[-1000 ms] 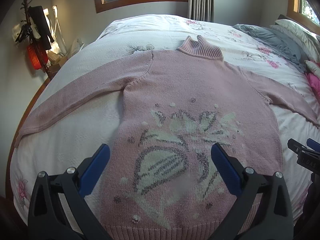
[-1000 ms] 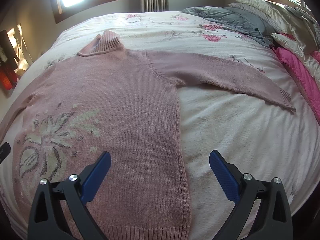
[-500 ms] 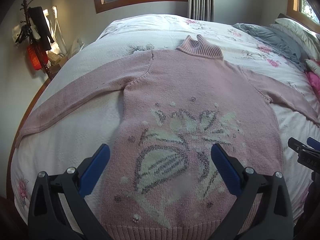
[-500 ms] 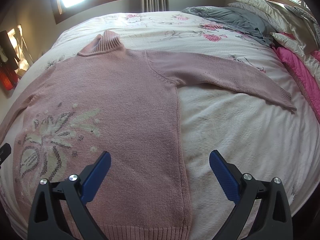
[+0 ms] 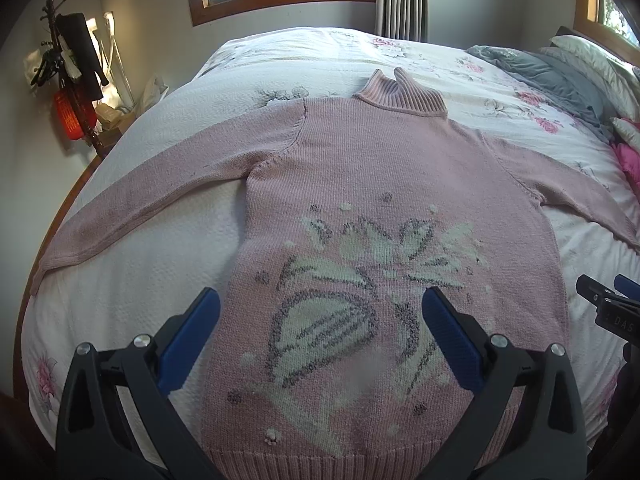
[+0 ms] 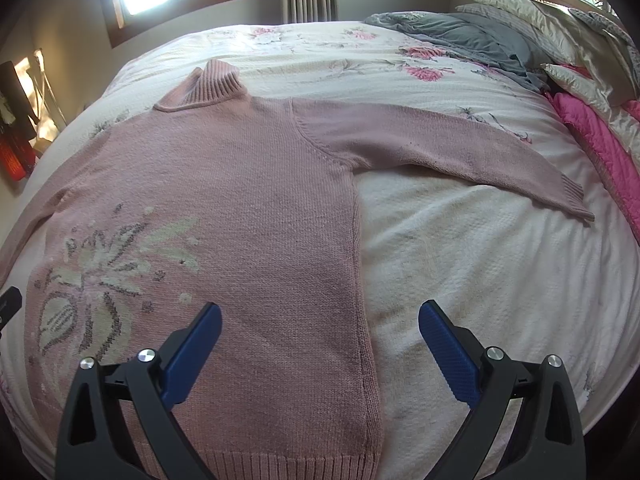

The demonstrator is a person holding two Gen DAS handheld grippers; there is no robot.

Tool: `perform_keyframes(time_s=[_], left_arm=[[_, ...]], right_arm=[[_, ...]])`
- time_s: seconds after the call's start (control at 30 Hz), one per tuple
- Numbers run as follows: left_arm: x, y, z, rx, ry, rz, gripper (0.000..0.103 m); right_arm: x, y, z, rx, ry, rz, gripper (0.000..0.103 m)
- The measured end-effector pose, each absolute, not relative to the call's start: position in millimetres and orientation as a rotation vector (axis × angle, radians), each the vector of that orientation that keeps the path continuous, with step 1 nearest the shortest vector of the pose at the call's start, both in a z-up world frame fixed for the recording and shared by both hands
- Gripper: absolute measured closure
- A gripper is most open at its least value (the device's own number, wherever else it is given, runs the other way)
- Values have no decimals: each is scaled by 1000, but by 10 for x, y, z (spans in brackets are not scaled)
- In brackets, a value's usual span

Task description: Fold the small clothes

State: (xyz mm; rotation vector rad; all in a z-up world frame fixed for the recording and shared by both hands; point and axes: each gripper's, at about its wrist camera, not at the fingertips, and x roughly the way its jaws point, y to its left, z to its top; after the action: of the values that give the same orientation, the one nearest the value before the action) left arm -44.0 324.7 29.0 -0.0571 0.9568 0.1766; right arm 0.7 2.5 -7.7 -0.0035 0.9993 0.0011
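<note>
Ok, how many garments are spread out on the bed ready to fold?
1: a pink sweater lying flat mid-bed, sleeves out to both sides. Grey fabric and a pink quilt sit by the pillows; more clothes could be hidden there.

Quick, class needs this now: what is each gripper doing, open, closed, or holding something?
Left gripper: open, holding nothing, above the pink sweater.
Right gripper: open, holding nothing, over the sweater's right edge.
</note>
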Motion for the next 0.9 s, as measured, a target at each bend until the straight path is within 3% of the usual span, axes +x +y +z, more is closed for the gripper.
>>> perform_keyframes(time_s=[0.33, 0.63, 0.9], left_arm=[[-90, 3075, 372, -125, 914, 138, 3], [895, 2621, 387, -94, 936, 67, 3], [1337, 2368, 124, -49, 996, 61, 3]], right_arm=[[159, -280, -99, 27, 959, 12, 4], [985, -2051, 129, 162, 997, -238, 4], [1440, -3580, -627, 446, 1193, -406, 9]])
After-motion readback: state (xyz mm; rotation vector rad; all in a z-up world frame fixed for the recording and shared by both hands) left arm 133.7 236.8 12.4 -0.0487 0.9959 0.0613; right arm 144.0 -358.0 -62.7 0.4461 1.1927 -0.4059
